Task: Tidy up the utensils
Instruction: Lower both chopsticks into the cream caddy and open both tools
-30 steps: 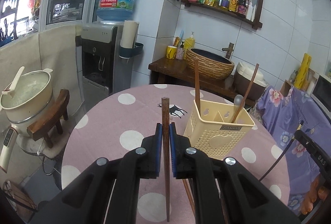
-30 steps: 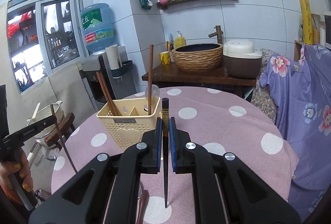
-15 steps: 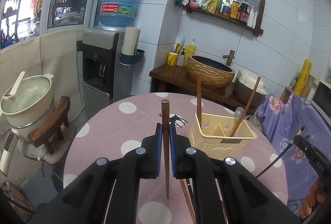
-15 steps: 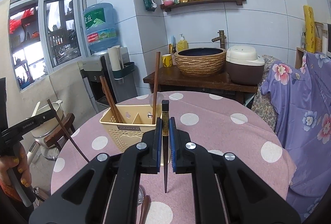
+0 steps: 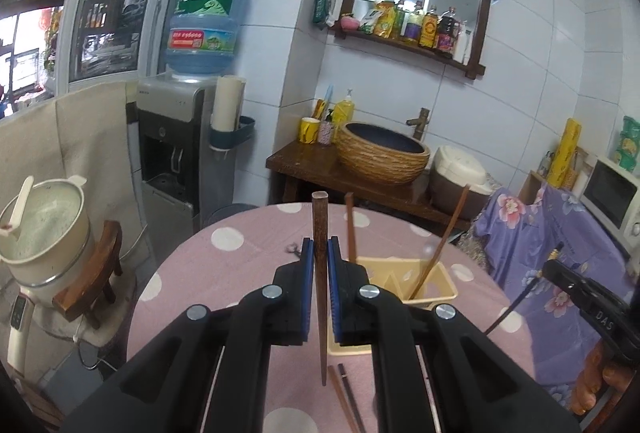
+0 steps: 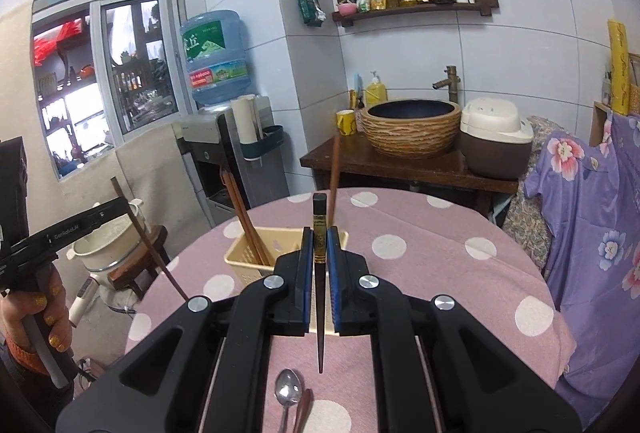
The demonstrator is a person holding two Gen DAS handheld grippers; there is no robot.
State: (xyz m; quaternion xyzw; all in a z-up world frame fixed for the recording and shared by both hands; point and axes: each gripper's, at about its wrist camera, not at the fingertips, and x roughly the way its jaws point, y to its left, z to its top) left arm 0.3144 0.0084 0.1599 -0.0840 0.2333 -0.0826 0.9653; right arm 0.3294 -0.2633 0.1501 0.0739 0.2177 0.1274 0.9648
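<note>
Gripping a brown chopstick (image 5: 320, 273) upright, the left gripper (image 5: 320, 289) is clamped tight; the right gripper (image 6: 320, 281) likewise pinches a dark chopstick (image 6: 319, 273). Below lie two loose chopsticks (image 5: 346, 399) and a steel spoon (image 6: 289, 393) on the dotted pink tablecloth (image 6: 420, 233). Beyond stands the yellow utensil basket (image 5: 404, 273), holding perhaps three chopsticks.
</note>
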